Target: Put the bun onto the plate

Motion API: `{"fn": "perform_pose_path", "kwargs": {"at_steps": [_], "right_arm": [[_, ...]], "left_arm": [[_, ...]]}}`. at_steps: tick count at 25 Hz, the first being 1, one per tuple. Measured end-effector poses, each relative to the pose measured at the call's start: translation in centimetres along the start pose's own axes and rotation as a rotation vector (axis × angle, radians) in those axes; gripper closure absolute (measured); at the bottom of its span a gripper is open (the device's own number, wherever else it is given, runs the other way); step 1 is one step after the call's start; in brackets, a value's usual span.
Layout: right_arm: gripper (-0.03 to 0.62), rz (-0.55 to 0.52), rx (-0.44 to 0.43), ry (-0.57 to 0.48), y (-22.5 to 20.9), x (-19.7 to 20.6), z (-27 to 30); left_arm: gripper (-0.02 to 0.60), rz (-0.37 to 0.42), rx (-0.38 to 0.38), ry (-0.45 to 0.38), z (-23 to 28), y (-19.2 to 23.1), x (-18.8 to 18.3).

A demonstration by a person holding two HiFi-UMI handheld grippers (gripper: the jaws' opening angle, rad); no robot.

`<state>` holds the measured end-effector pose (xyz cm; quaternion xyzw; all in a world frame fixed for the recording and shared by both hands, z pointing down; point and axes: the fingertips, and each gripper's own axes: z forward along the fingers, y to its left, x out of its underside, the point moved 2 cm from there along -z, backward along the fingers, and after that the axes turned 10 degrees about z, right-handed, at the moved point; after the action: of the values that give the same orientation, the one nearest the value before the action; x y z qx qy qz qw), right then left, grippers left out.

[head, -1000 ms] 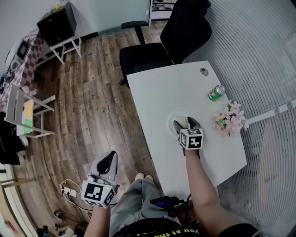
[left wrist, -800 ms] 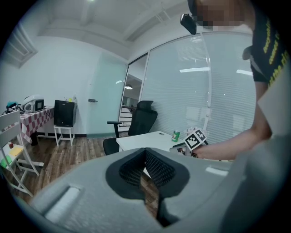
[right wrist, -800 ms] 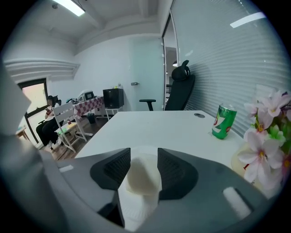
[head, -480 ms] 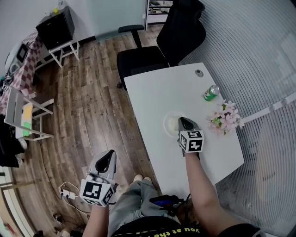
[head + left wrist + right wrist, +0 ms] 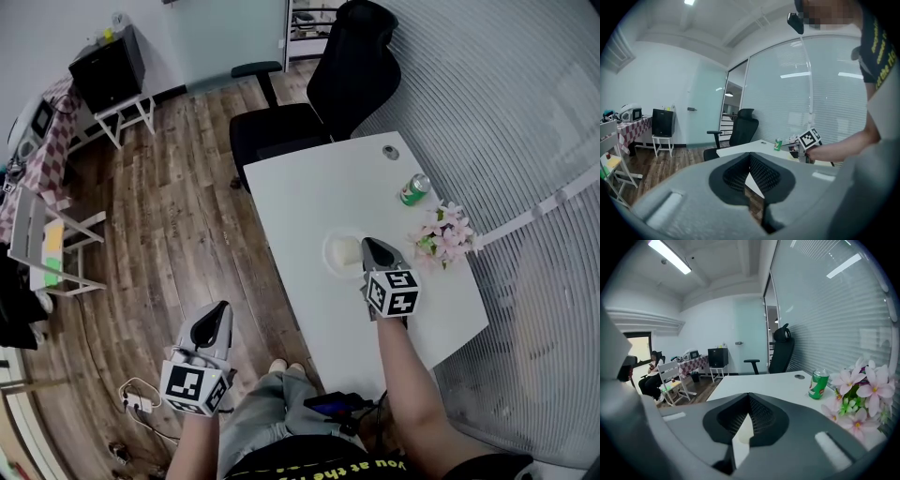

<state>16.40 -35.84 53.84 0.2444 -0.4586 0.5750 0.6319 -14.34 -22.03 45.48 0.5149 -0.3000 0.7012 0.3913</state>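
- The bun (image 5: 348,251) is seen on the plate (image 5: 327,256), mid bench (image 5: 309,187).
- Right tongs (image 5: 370,246), shut and empty, are held at its 3 o'clock; the bun could be bumped off.
- Left tongs (image 5: 219,311) are held shut, empty, at 7 o'clock.

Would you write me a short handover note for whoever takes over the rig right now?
Left gripper: shut and empty, held low beside the table, over the floor.
Right gripper: it has just closed, with nothing in it. It is above the table at the plate's edge.
Bun: lying on the plate, free of both grippers.
Done: the bun is on the plate.
Left: probably nothing, beyond drawing the right gripper clear.
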Motion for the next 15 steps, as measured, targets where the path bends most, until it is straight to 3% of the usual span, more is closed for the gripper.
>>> {"fn": "perform_pose_path", "kwargs": {"at_steps": [15], "right_arm": [[0.586, 0.006, -0.013, -0.122, 0.7, -3.6, -8.1]], "left_arm": [[0.578, 0.031, 0.000, -0.055, -1.4, -0.5, -1.9]]}}
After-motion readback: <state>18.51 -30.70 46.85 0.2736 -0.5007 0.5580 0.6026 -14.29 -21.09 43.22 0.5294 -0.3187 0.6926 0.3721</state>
